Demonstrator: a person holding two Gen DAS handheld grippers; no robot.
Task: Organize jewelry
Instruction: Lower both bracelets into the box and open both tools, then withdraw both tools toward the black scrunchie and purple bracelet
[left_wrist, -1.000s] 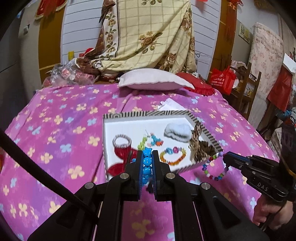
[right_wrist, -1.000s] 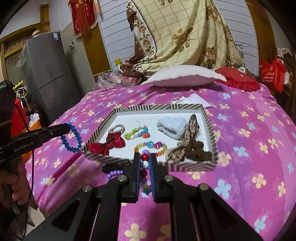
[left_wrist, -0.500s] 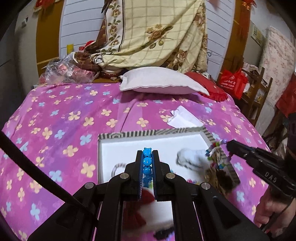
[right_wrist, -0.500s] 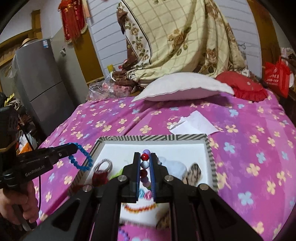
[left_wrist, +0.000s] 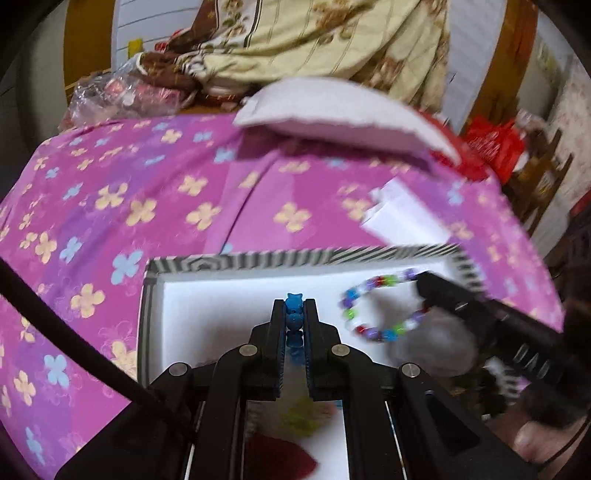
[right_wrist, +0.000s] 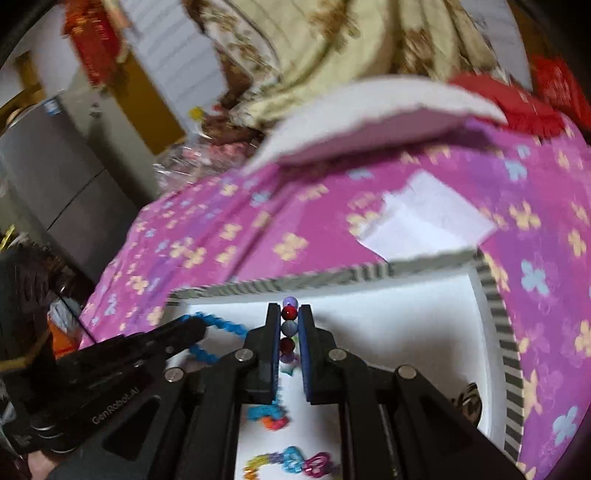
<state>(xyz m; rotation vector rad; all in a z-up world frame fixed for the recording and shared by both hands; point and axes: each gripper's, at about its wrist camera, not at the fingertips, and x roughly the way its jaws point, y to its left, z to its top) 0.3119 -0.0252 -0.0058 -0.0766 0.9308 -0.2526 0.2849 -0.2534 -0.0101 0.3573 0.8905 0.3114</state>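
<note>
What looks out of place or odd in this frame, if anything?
Nothing stands out. Each hand-held gripper holds a bracelet over the striped tray: the left hand-held gripper a blue bead bracelet, the right hand-held gripper a multicolored bead bracelet. Only a white paper lies loose on the bedspread.

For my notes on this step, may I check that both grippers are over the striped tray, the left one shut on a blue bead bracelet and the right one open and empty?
Not quite: the right gripper is not open and empty. The right wrist view shows it shut on a multicolored bead bracelet. As you say, the left gripper is shut on the blue bead bracelet, and both are over the striped tray.
</note>
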